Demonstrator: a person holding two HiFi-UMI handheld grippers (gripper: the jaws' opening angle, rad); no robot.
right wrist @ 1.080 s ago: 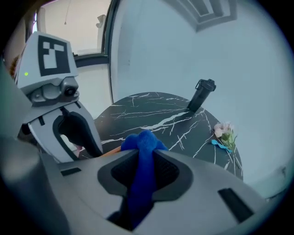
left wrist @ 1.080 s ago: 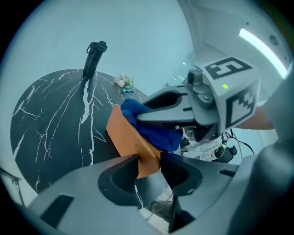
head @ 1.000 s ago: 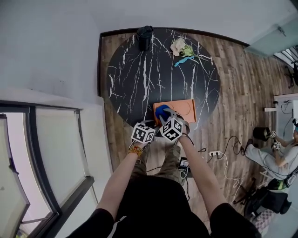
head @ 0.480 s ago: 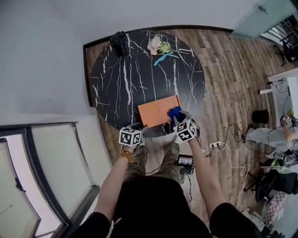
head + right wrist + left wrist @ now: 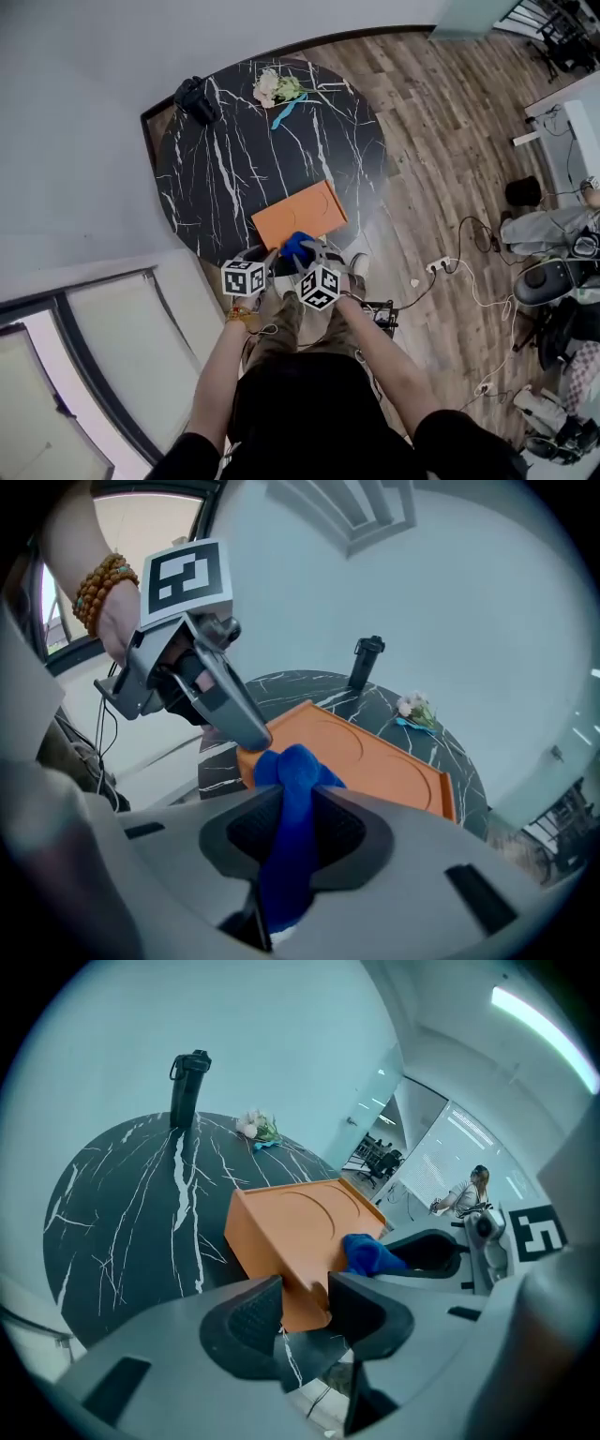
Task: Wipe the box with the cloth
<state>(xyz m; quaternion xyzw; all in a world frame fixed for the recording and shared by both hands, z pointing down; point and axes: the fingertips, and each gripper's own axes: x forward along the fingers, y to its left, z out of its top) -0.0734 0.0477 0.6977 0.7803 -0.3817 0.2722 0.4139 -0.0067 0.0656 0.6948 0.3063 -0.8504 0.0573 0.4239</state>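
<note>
An orange box (image 5: pixel 298 214) lies at frame centre on the round black table (image 5: pixel 216 169), near its lower edge. A blue cloth (image 5: pixel 297 247) at the tip of the right gripper (image 5: pixel 307 261) touches the box's lower edge.

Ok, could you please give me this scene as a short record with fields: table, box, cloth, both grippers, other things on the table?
table: round, black with white veins
box: orange, lying flat near the table's near rim
cloth: blue, bunched, touching the box's near edge
right gripper: shut on the cloth
left gripper: jaws around the box's near corner, just closed a little, pads seem to press it
other: black bottle and flowers at the far rim
</note>
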